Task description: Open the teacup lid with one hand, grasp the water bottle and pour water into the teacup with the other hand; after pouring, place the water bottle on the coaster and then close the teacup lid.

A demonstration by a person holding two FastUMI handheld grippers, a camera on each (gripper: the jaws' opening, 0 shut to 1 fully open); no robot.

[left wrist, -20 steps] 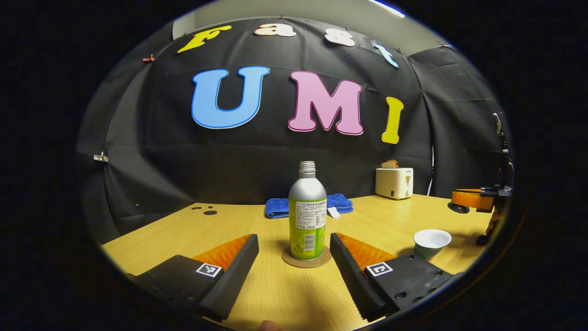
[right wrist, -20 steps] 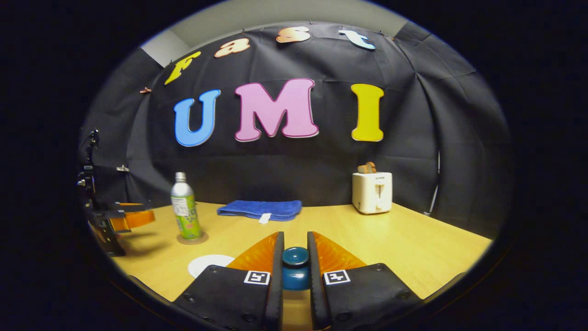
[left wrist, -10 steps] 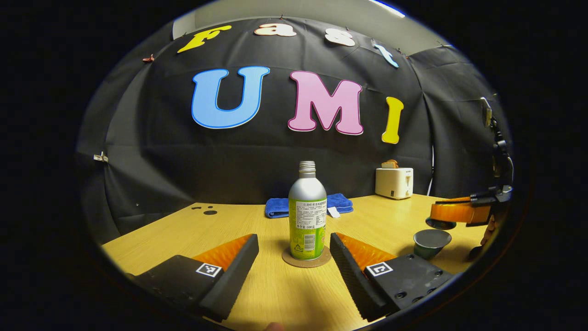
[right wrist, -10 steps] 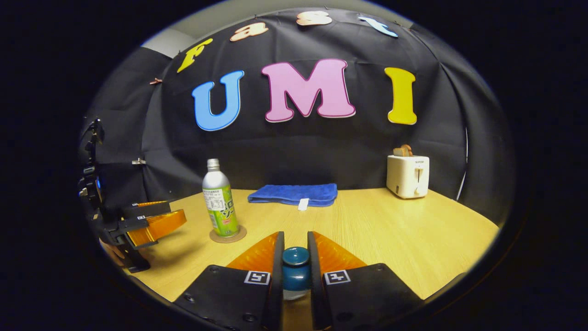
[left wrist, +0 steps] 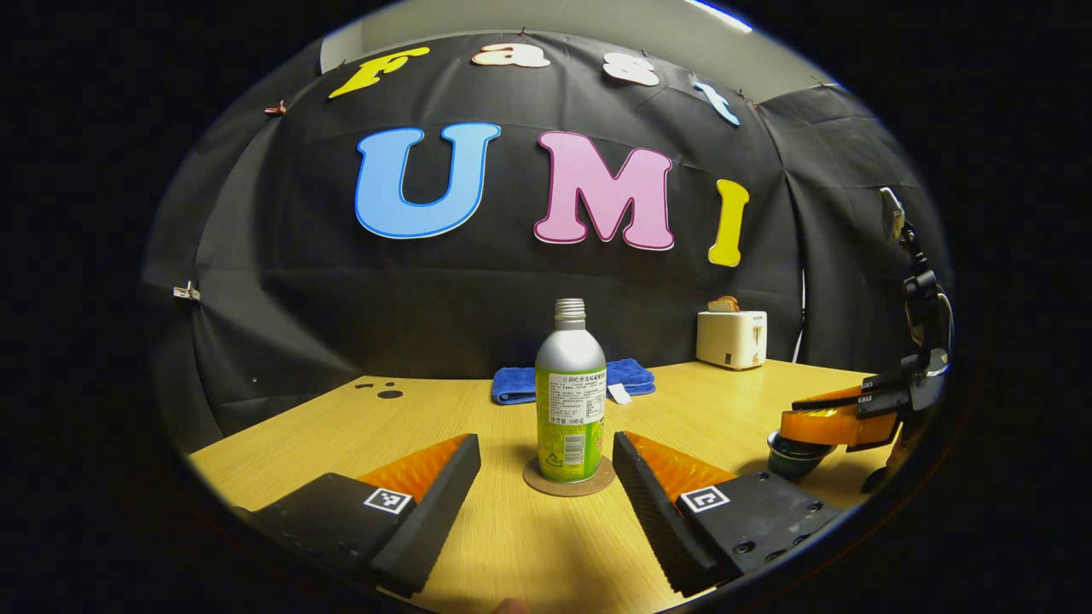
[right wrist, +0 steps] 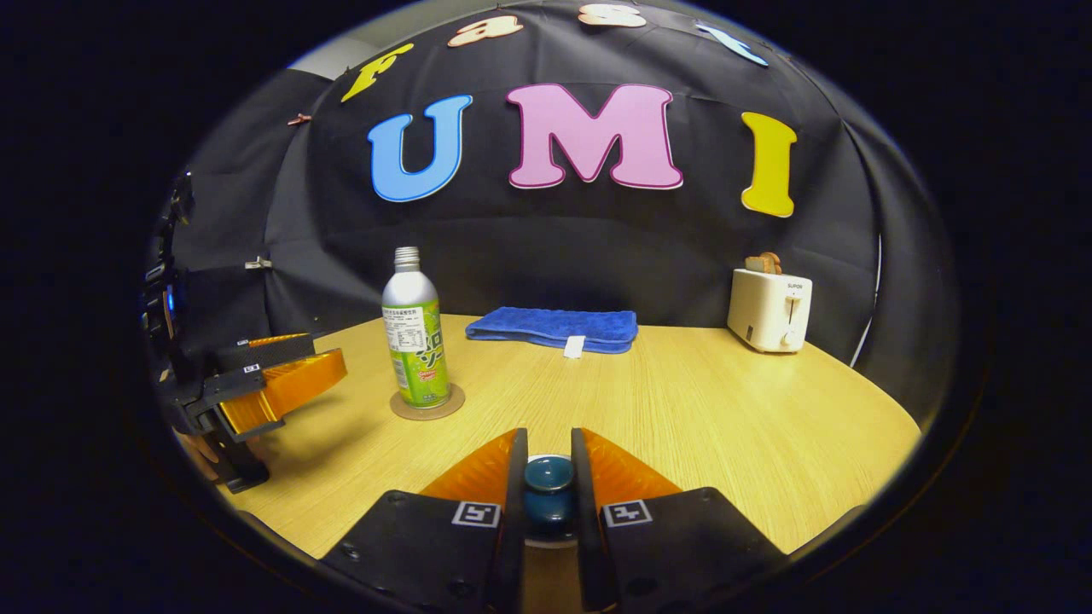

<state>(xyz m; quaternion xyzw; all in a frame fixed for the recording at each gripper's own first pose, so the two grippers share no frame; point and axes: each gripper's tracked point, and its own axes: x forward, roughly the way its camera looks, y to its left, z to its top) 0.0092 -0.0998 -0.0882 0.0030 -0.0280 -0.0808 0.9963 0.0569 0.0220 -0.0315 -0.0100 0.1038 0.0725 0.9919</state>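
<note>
right hand-held gripper [right wrist: 548,490]: fingers clamped on the knob of the lid [right wrist: 548,486], one finger on each side. In the left gripper view it sits at the far right [left wrist: 823,424], directly over the cup [left wrist: 789,458].
lid: pinched between the right fingers; its rim is hidden, so can't tell if it's seated on the cup.
left hand-held gripper [left wrist: 546,477]: fingers wide apart, nothing between the pads, low over the worktop [left wrist: 512,546]. The bottle [left wrist: 571,392] stands just past the fingertips, centred on the gap, not touched. Seen from the right gripper view at the left edge [right wrist: 273,384], clear of the bottle.
cup: on the worktop right of the left gripper, mostly covered by the right gripper's fingers.
bottle: upright on the coaster [left wrist: 569,480], cap off, threaded neck bare.
coaster: round, flat on the worktop, under the bottle.
cloth [right wrist: 554,328]: blue, folded, behind the bottle near the back wall.
toaster [right wrist: 769,309]: far right corner of the worktop, bread in the slot.
</note>
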